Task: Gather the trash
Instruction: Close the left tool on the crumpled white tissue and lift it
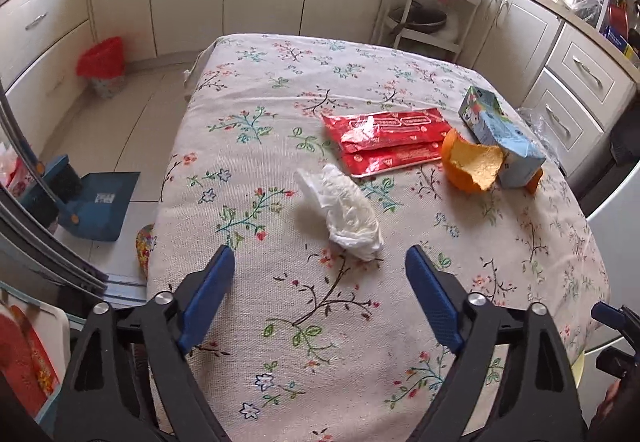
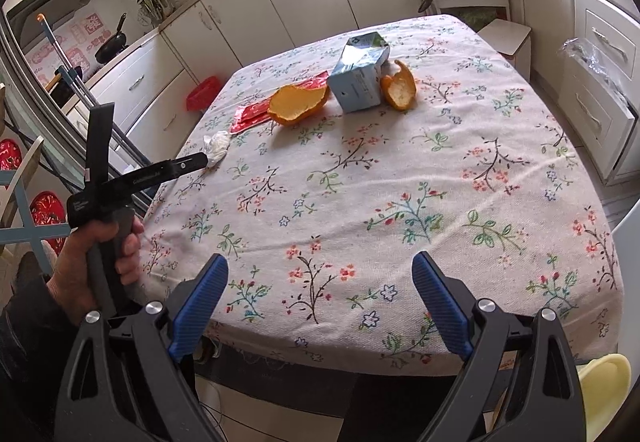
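Observation:
On the floral tablecloth [image 1: 280, 114] lie a crumpled white plastic bag [image 1: 344, 212], a red wrapper [image 1: 384, 144], an orange peel [image 1: 472, 164] and a blue carton [image 1: 504, 138]. My left gripper [image 1: 320, 298] is open and empty, just short of the white bag. In the right wrist view the carton [image 2: 360, 78], two orange peels [image 2: 298, 104] [image 2: 398, 86], the red wrapper [image 2: 252, 116] and the white bag [image 2: 218, 146] lie at the far side. My right gripper [image 2: 320, 306] is open and empty over the table's near edge.
A bin with a red liner [image 1: 102, 64] stands on the floor at the left by the cabinets. A blue dustpan and brush [image 1: 88, 202] lie on the floor nearer. A white rack with a pan [image 1: 424, 18] stands behind the table. Drawers [image 2: 600, 54] line the right.

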Available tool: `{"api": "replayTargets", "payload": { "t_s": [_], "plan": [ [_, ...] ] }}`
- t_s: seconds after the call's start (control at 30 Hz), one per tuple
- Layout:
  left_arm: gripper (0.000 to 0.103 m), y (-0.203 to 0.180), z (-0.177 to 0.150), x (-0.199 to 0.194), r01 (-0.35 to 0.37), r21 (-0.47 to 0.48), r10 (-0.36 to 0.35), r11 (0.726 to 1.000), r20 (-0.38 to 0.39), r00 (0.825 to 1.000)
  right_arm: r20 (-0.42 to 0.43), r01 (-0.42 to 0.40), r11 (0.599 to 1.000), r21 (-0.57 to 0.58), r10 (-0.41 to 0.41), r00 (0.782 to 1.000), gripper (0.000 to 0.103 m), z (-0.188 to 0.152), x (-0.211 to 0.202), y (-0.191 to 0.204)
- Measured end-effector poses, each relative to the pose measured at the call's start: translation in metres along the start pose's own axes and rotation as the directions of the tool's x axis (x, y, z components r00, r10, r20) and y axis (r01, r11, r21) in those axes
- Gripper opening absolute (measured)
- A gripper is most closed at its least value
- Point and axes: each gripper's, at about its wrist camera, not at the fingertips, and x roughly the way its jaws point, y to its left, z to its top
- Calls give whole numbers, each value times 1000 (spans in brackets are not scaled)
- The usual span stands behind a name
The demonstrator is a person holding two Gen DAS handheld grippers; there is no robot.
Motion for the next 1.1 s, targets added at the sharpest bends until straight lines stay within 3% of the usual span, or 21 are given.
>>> {"api": "replayTargets", "payload": {
  "t_s": [0.13,0.23,0.27,0.33,0.73,1.1],
  "plan": [
    [76,-13,12,12,0,15,0,1000,10,1000,-1,0,1000,-16,0,1000,90,0,0,4],
    [65,-27,22,29,-17,47,18,999,-3,1000,2,13,1000,-10,-13,1000,90,2,0,1],
    [51,-31,25,31,-35,56,35,998,1,999,2,19,1000,-8,-19,1000,90,2,1,0],
    [20,-30,30,33,45,19,-45,999,-6,999,1,29,1000,-5,-29,1000,90,4,2,-3],
    [17,-27,-12,-2,141,-48,-140,989,34,990,-3,40,999,-17,-40,999,90,8,8,-4],
    [17,-70,-53,-30,250,3,-250,968,13,968,-4,45,998,-33,-45,999,90,3,4,0]
  ]
}}
